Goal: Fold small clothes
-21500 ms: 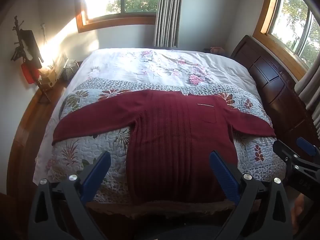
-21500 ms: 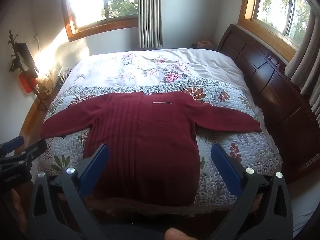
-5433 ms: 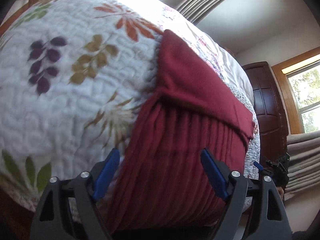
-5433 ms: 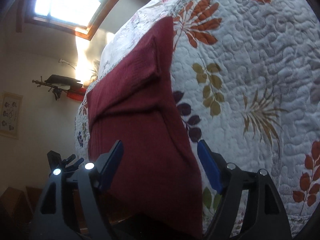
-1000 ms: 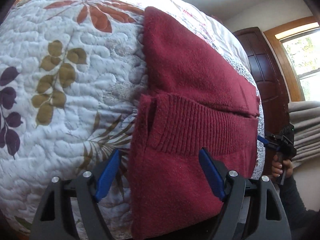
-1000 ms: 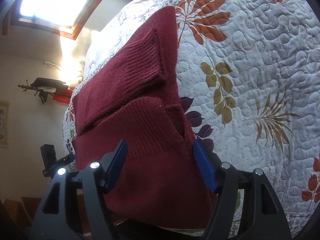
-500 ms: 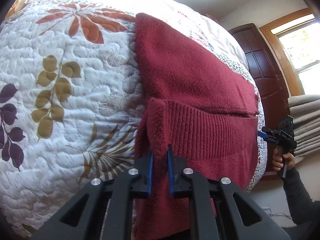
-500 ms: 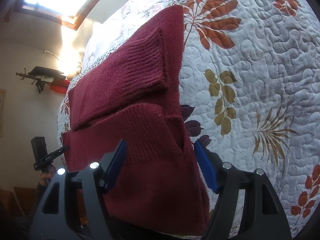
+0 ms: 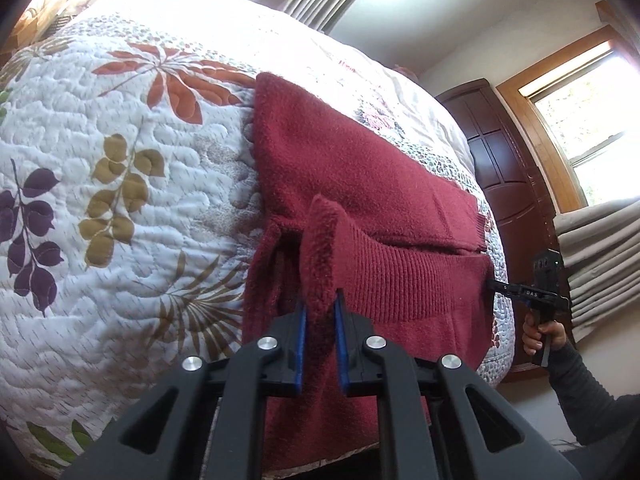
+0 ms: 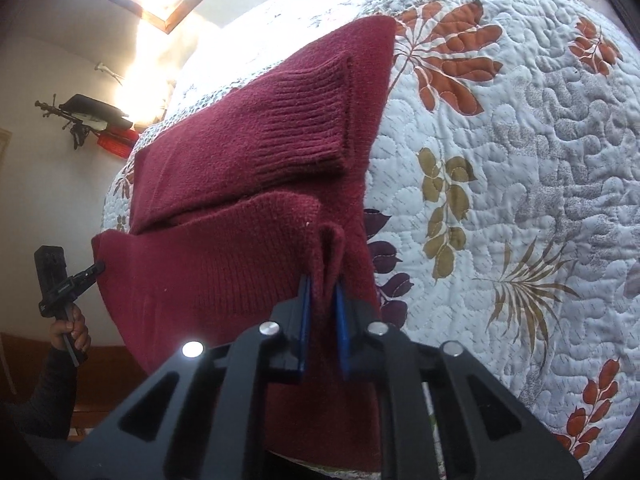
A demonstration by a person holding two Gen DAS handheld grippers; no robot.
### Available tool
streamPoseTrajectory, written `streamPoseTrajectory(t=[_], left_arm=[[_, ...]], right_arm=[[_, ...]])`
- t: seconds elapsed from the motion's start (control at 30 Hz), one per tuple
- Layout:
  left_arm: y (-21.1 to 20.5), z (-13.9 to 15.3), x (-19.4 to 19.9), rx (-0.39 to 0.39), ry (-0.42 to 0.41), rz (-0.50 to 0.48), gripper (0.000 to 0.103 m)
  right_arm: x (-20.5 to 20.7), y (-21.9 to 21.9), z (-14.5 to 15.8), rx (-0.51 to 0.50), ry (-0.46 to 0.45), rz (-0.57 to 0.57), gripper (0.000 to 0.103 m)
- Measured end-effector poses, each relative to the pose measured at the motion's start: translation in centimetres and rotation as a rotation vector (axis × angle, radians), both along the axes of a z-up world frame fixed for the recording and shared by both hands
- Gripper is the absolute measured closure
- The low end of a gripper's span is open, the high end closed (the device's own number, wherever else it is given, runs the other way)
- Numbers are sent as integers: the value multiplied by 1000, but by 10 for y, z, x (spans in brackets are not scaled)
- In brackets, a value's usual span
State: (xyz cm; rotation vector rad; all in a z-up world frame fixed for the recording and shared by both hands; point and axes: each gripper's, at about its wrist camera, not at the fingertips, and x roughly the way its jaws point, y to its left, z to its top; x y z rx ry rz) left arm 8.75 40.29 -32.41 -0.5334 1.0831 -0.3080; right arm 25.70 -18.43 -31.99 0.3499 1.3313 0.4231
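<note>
Pinching sweater hem corners: left gripper stays clamped, right gripper newly clamped.

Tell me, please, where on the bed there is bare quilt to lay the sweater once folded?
Bare quilt lies left of the red sweater, and more to its right in the right wrist view. The near edge is crowded: the left gripper and right gripper pinch the hem corners.
</note>
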Motion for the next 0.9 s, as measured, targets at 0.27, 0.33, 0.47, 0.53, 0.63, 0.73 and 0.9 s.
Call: streamPoseTrajectory(t=[0.27, 0.33, 0.47, 0.53, 0.63, 0.73, 0.9], left_arm=[[-9, -4, 8, 19, 18, -10, 91], [-11, -2, 8, 25, 13, -13, 92], [-12, 5, 2, 30, -7, -4, 93], [-14, 14, -5, 35, -31, -4, 93], [-16, 30, -18, 45, -80, -5, 93], [-19, 47, -31, 51, -131, -5, 93], [-23, 69, -47, 59, -192, -11, 93]], right_arm=[[6, -2, -12, 3, 16, -21, 69], [5, 4, -9, -10, 9, -7, 95], [-3, 13, 6, -56, -30, -13, 96], [-10, 14, 19, -65, -61, -18, 97], [-22, 16, 38, -87, -113, -22, 97], [-34, 16, 53, -90, -143, -40, 97], [-46, 7, 72, -85, -169, -74, 97]])
